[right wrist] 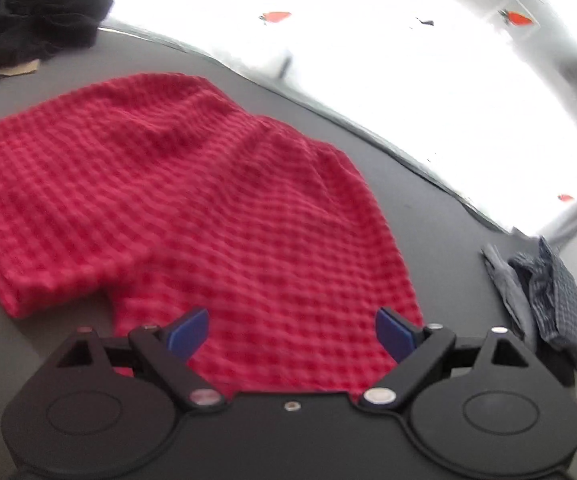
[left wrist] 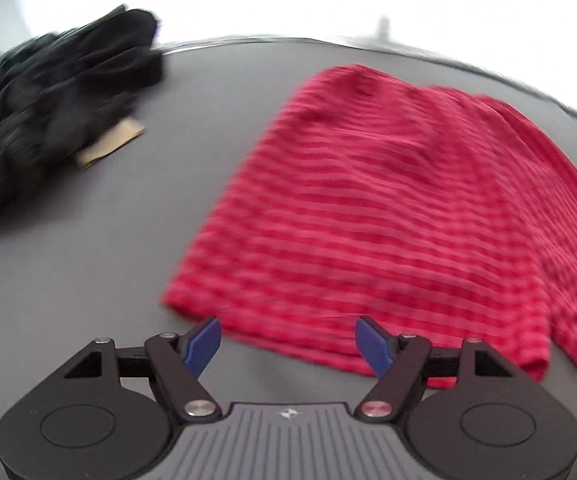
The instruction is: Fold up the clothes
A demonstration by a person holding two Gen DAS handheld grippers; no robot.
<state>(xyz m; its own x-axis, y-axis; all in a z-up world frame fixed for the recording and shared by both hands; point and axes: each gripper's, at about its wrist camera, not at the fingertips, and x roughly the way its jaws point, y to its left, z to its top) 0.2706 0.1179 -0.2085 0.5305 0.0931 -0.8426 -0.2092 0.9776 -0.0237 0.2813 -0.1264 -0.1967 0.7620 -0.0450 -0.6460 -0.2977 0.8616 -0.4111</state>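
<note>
Our left gripper (left wrist: 288,346) and right gripper (right wrist: 290,334), both spread, face the red shorts (left wrist: 388,208), whose near hem lies just ahead.

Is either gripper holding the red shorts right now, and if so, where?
Nothing is held. The left gripper and the right gripper are both open above the near hem of the red shorts, with no fabric pinched.

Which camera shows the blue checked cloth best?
The right wrist view: the blue checked cloth lies bunched at the table's right edge. The left wrist view shows at most a dark sliver at its right border.
</note>
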